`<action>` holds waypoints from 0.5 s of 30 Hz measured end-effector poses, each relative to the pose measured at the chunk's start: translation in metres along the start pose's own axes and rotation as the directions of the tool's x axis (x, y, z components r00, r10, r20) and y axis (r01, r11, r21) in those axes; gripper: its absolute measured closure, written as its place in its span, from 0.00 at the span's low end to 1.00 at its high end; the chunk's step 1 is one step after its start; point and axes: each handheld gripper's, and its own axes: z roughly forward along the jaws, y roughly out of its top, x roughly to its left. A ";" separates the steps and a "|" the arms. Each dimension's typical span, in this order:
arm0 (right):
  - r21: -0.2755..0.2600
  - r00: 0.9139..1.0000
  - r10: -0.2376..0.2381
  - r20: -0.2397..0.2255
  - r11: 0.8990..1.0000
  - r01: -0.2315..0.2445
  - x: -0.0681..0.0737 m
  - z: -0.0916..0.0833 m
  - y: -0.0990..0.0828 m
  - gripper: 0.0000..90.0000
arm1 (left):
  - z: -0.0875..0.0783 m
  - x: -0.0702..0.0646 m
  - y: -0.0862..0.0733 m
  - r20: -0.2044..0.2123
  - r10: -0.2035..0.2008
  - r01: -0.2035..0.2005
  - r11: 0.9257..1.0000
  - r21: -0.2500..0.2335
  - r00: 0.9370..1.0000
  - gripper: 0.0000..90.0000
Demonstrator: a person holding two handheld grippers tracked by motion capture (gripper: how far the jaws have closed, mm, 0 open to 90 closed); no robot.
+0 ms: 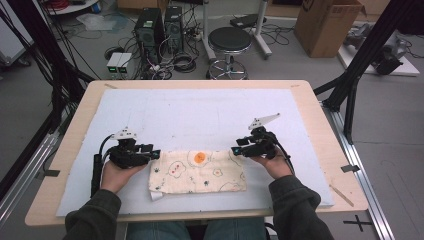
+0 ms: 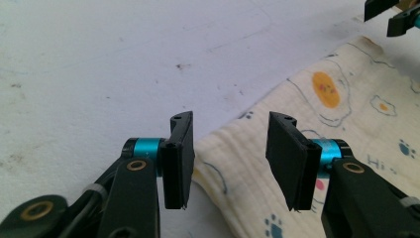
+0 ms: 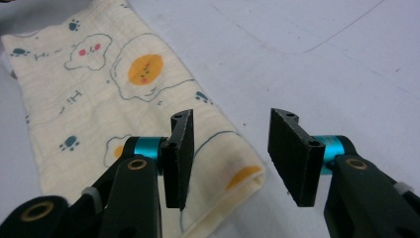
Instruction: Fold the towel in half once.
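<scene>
High view: my left gripper and right gripper hang released, grasping nothing, just off either end of the folded cloth. The cloth lies flat on the tabletop's white mat near me.

Folded cloth between two grippers
</scene>
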 end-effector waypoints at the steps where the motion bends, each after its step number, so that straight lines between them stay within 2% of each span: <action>1: 0.004 1.000 -0.003 0.003 1.000 0.003 -0.003 0.002 0.000 0.59 | 0.003 0.003 0.000 -0.018 -0.013 0.014 1.000 0.012 1.000 0.59; 4: 0.034 0.999 0.037 -0.002 0.999 -0.037 -0.010 0.010 -0.001 0.61 | 0.009 0.010 -0.002 -0.018 -0.050 0.051 0.998 0.041 0.999 0.59; 6: 0.066 0.998 0.055 -0.004 0.996 -0.055 -0.014 0.013 -0.003 0.65 | 0.012 0.012 -0.003 0.002 -0.055 0.055 0.997 0.052 0.998 0.66; 10: 0.101 0.998 0.061 -0.030 0.993 -0.058 -0.017 0.018 -0.005 0.76 | 0.017 0.012 -0.005 0.015 -0.046 0.045 0.995 0.094 0.999 0.80; 12: 0.125 0.997 0.062 -0.037 0.991 -0.057 -0.018 0.020 -0.006 0.82 | 0.018 0.012 -0.005 0.017 -0.023 0.021 0.992 0.121 1.000 0.89; 15: 0.147 0.997 0.048 -0.053 0.988 -0.040 -0.017 0.022 -0.006 0.92 | 0.018 0.011 -0.005 0.010 -0.021 0.020 0.993 0.114 1.000 0.94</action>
